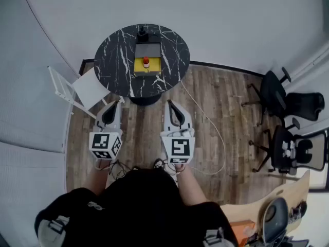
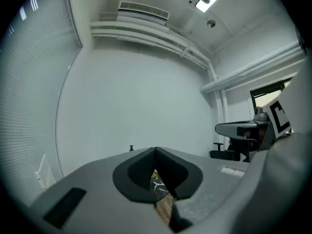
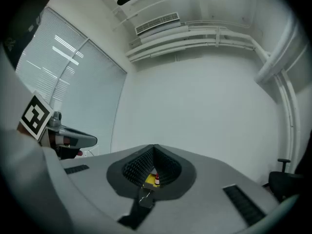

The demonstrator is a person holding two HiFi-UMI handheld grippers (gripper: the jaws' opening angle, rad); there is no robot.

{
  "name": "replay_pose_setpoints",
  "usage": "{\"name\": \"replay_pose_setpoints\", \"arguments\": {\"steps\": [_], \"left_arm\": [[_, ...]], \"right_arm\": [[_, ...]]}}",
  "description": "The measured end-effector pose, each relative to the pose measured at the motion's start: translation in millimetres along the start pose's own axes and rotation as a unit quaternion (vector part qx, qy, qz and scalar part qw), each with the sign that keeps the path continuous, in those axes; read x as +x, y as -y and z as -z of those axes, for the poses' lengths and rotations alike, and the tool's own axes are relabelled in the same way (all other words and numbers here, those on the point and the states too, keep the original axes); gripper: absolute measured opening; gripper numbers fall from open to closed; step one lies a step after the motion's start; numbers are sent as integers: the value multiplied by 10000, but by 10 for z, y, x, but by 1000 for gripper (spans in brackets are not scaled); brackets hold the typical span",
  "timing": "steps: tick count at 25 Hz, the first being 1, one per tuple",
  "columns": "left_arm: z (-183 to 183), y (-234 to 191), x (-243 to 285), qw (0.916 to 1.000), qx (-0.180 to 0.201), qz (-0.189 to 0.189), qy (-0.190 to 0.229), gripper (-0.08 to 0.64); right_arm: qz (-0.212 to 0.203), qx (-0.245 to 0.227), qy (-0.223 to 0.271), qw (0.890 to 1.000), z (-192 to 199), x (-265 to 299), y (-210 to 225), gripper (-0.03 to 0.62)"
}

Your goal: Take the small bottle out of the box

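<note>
A small bottle with a red cap (image 1: 146,62) stands upright in an open grey box with a yellow floor (image 1: 148,66) on the round black marble table (image 1: 115,60). Both grippers hover over the wooden floor, short of the table's near edge and apart from the box. My left gripper (image 1: 117,103) is shut with nothing in it, its tips meeting in the left gripper view (image 2: 155,150). My right gripper (image 1: 169,105) is also shut and empty (image 3: 154,148). Below its tips the right gripper view shows the bottle (image 3: 157,179) and the yellow box (image 3: 148,182).
A black object (image 1: 142,34) sits at the table's far edge behind the box. A white folding chair (image 1: 77,89) stands left of the table. Two black office chairs (image 1: 280,94) (image 1: 293,151) are at the right. A cable (image 1: 211,127) runs across the floor.
</note>
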State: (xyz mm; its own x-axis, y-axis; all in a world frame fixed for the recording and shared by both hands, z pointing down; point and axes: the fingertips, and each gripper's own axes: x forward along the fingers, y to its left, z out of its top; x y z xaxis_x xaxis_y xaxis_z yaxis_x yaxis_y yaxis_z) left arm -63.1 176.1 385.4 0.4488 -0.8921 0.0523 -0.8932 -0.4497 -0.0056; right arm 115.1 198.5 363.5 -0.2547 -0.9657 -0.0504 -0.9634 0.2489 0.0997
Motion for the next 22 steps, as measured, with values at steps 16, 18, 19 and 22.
{"name": "replay_pose_setpoints", "arguments": {"steps": [16,18,19,22], "left_arm": [[229,450,214,9995,19,-213,-250,-2],[264,445,240,9993,43,-230,-301,-2],[280,438,261,9992,63,-238,-318,-2],[317,414,350,9990,94,-254,-364,-2]], "right_arm": [[-501,-200,-72,9985,318,-51,475,-5],[-560,-132,-84,9983,378,-5,452,-5],[-589,-112,-99,9982,409,25,439,-5],[-637,-102,-156,9978,470,135,442,-5]]}}
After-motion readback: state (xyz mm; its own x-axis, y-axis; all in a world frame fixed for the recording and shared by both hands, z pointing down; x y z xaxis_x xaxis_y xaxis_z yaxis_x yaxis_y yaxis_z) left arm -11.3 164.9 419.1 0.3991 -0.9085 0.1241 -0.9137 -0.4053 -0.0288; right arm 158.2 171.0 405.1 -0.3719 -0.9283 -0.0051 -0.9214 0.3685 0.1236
